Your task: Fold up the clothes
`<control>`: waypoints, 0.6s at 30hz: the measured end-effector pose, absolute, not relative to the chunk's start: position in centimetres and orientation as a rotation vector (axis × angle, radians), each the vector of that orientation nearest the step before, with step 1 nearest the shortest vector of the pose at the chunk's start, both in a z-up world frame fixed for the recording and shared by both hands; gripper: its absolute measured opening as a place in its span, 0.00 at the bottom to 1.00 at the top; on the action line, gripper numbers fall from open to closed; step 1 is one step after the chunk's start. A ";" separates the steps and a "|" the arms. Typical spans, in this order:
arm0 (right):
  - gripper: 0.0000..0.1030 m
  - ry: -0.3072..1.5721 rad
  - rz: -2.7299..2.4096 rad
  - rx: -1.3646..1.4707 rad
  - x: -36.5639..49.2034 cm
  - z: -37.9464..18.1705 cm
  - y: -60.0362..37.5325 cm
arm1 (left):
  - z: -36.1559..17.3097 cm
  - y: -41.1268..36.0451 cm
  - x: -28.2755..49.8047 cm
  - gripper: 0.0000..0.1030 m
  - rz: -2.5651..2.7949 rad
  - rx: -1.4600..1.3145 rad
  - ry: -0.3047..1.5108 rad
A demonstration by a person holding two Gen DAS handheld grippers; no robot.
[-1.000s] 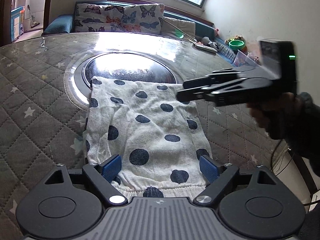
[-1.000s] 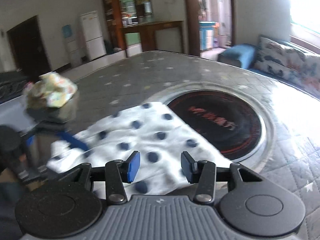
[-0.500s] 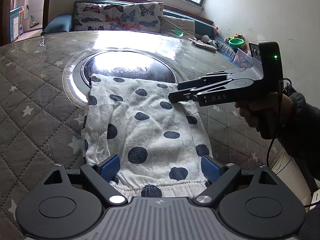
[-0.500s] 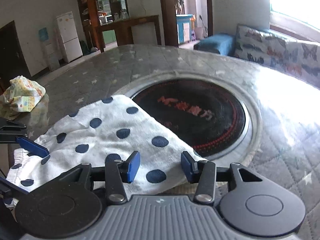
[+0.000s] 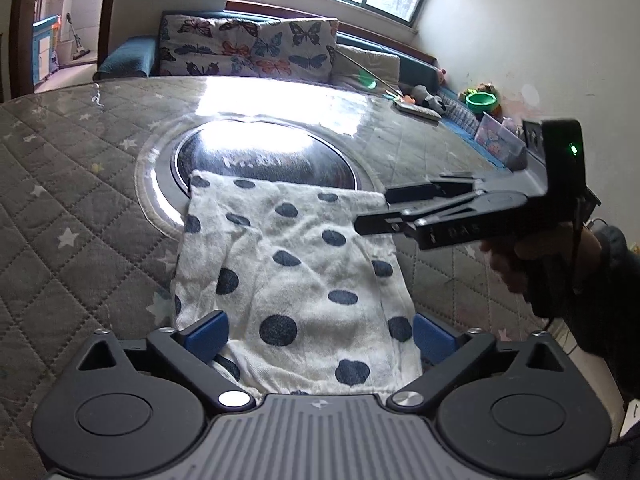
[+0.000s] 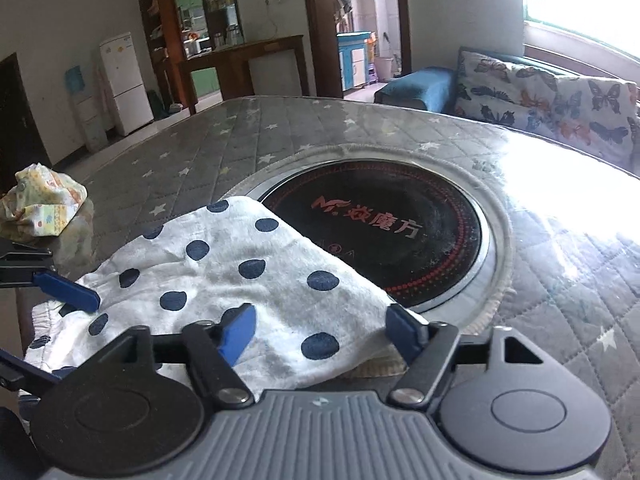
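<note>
Lying folded on the quilted table cover (image 5: 72, 184), the spotted cloth (image 5: 292, 276) had its far edge lapped over the rim of the round black cooktop (image 6: 384, 236) set into the table, and its elastic hem sat nearest the left gripper (image 5: 320, 334). Both claws were opening: the left gripper's blue pads stood wide on either side of the cloth's near end, pressing on nothing, and the right gripper (image 6: 320, 334) hung over the cloth's right-hand corner with fabric between its pads but no visible pinch. Judged risks: 1) with both claws spread this wide, a closing pinch could gather only the top layer, so the fold would peel apart when lifted; 2) the right pads sat close to the cloth's edge, where a shallow bite could slip off; 3) the glossy cover and glass top looked slick, so a 1-sided pull might drag the whole cloth askew instead of folding it. A second crumpled patterned garment (image 6: 40, 208) lay well apart at the table's far left edge, untouched.
</note>
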State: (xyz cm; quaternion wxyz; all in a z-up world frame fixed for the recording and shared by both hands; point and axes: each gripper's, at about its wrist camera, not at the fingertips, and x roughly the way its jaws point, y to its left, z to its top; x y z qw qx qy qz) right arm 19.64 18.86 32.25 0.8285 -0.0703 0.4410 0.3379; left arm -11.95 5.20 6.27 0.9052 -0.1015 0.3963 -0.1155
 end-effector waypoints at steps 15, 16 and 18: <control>0.95 0.938 0.595 -0.049 17.5 33.5 16.6 | 7.7 7.0 -12.1 1.00 -0.064 -0.242 0.792; 0.95 0.936 0.589 -0.044 17.3 33.6 16.5 | 7.7 7.0 -12.1 1.00 -0.053 -0.237 0.794; 0.96 0.937 0.577 -0.035 17.1 33.6 16.2 | 7.7 7.1 -12.1 1.00 -0.033 -0.236 0.797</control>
